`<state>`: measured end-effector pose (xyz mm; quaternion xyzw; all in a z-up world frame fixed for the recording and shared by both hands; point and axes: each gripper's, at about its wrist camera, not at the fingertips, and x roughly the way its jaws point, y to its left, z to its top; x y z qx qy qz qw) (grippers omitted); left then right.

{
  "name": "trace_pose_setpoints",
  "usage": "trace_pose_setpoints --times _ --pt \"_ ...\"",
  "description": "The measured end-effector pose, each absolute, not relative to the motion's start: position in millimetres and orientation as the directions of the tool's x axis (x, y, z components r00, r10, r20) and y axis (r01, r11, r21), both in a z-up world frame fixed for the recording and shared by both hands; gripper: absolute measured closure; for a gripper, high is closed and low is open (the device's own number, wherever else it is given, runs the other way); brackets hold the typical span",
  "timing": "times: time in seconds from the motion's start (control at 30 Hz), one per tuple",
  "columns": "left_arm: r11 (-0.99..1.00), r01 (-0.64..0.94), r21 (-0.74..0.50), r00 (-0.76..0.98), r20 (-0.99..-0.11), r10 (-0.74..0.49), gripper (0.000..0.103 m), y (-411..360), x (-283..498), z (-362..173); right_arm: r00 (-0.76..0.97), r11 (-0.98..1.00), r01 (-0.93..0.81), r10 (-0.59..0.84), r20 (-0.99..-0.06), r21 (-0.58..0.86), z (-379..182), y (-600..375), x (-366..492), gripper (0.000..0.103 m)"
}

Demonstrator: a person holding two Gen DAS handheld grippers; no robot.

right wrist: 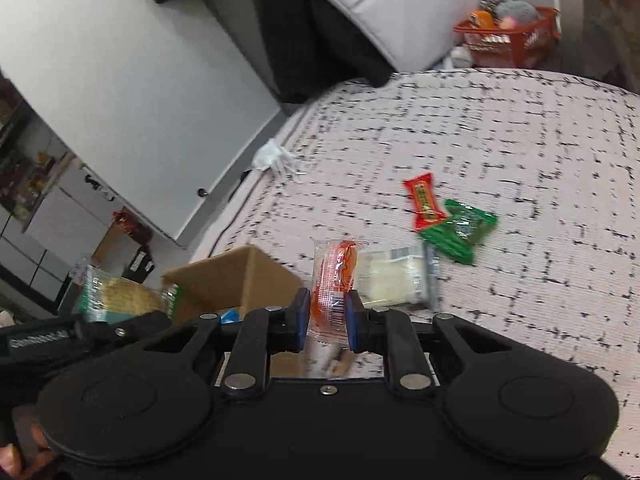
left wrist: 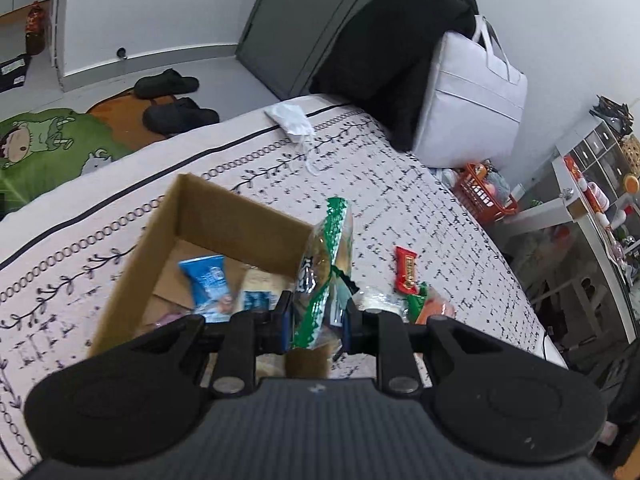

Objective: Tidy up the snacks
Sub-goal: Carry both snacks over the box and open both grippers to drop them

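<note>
Your left gripper [left wrist: 316,322] is closed on a green packet [left wrist: 324,276]: both blue pads press its lower part, and the packet stands up between them, over the near corner of the box [left wrist: 160,240]. Your right gripper [right wrist: 327,318] is closed on an orange packet [right wrist: 334,280], clear film with an orange filling and a barcode near the pads.

Only the left view looks into the box. There you see a blue packet [left wrist: 208,284] leaning on the bottom and a second small blue one [left wrist: 256,300] beside it; their print is too blurred to read. The same view shows the slippers [left wrist: 172,100] and a green cartoon rug [left wrist: 48,140] on the floor behind the bed.

Only the right view shows the loose snacks clearly: a pale packet [right wrist: 396,280] in clear wrap, just beside the orange one, then a red packet [right wrist: 424,204] with its end touching a green candy [right wrist: 464,232]. It also shows your left gripper from the side at the left edge, with white lettering that I cannot read, holding the green packet [right wrist: 120,296] by the box [right wrist: 240,276].

The box is plain brown cardboard, open on top. The bedcover [right wrist: 480,128] is pale pink cloth with a black broken-line grid; in the left view it has a leaf and ring border. An orange plastic basket [right wrist: 512,36] stands beyond the bed.
</note>
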<state>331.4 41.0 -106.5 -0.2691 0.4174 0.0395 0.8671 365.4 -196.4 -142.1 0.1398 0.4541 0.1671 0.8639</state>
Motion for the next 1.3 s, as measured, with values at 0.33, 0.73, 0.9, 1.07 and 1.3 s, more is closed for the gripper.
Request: trace_pose_setpoints --times 0.33,0.73,0.9,1.07,1.3 --pt "0.832 -0.343 -0.436 0.627 -0.766 -0.143 0.08 72 321 -118 0.526 0.887 -0.276 0.463 -0.713 0.372 -128 -155 345 0.084" --pt "0.825 -0.393 -0.405 0.619 -0.78 -0.088 0.072 94 323 -125 0.507 0.874 -0.329 0.482 -0.715 0.357 -132 -123 340 0.084" --pt "0.821 -0.404 -0.404 0.618 -0.782 -0.081 0.053 101 319 -120 0.502 0.872 -0.339 0.486 -0.716 0.354 -135 -112 345 0.084" --pt "0.823 -0.4 -0.403 0.608 -0.789 -0.091 0.045 107 314 -116 0.5 0.863 -0.351 0.501 -0.707 0.363 -135 -107 344 0.073" --pt "0.826 -0.386 -0.411 0.62 -0.778 -0.097 0.026 109 306 -108 0.518 0.875 -0.343 0.479 -0.709 0.34 -128 -116 341 0.055"
